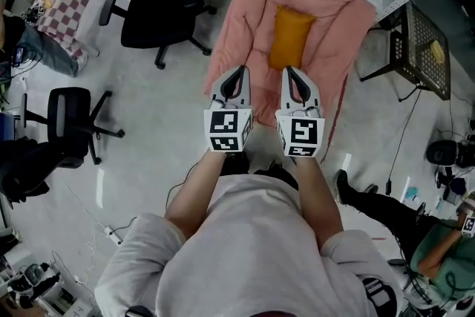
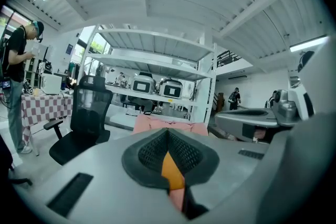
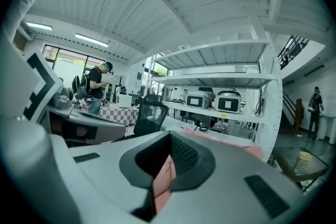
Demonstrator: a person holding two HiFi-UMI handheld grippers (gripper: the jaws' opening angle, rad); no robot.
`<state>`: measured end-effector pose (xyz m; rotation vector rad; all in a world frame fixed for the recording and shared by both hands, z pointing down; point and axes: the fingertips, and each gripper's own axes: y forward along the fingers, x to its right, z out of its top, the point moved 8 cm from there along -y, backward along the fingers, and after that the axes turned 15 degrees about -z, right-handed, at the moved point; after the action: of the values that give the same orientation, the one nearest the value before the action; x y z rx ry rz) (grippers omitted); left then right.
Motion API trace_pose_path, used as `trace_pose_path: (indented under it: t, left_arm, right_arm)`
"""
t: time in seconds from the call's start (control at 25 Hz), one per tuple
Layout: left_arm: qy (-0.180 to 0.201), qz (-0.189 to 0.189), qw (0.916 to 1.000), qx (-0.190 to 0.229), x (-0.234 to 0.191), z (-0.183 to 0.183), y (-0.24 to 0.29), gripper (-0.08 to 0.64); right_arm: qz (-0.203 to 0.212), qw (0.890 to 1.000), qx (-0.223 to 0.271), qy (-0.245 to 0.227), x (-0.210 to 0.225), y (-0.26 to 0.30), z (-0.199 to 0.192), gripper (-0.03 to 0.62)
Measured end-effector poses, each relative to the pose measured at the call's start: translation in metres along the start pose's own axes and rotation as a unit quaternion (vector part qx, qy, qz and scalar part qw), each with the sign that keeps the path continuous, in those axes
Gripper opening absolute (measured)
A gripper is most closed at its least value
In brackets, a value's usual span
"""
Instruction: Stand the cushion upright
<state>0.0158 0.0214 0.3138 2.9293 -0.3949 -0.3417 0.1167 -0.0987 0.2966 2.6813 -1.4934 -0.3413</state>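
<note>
Orange cushion (image 1: 289,37) lies flat on the pink quilt (image 1: 245,26), ahead of and below both gripper tips, its long axis running straight away along the line they point. The left gripper (image 1: 237,74) and right gripper (image 1: 294,72) are clenched on nothing. The left gripper view shows only an orange sliver of the cushion past its jaws.

Thing: the cushion (image 1: 289,37), a small soft pillow.
Colour: orange-yellow all over, with no pattern that can be seen.
Shape: a rectangle, longer one way than the other, and a bit puffy.
Pose: it lies flat and is not standing up. Its long side points away from the person.
Place: it is on the middle of a pink quilt (image 1: 245,18). The quilt spreads out past it on every side.
Touching: only the quilt under it.
</note>
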Motion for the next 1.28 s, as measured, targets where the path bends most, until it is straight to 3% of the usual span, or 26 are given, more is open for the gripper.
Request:
trace_pose_path:
  t: [0.56, 0.8, 1.08, 1.28]
  left_arm:
    - [0.012, 0.055, 0.9981, 0.025, 0.110, -0.002, -0.027, 0.012]
    - [0.005, 0.081, 0.9961, 0.033, 0.142, -0.009, -0.051, 0.012]
    - [0.023, 0.065, 0.9966, 0.045, 0.168, 0.007, -0.070, 0.012]
    - [0.036, 0.043, 0.9970, 0.054, 0.155, 0.021, -0.078, 0.012]
  right_arm:
    - [0.053, 0.998, 0.026, 0.019, 0.072, -0.076, -0.005, 0.008]
    - [0.075, 0.996, 0.023, 0.039, 0.079, -0.105, -0.016, 0.008]
    - [0.077, 0.996, 0.041, 0.035, 0.087, -0.140, 0.003, 0.008]
    - [0.077, 0.995, 0.059, 0.032, 0.066, -0.134, 0.023, 0.008]
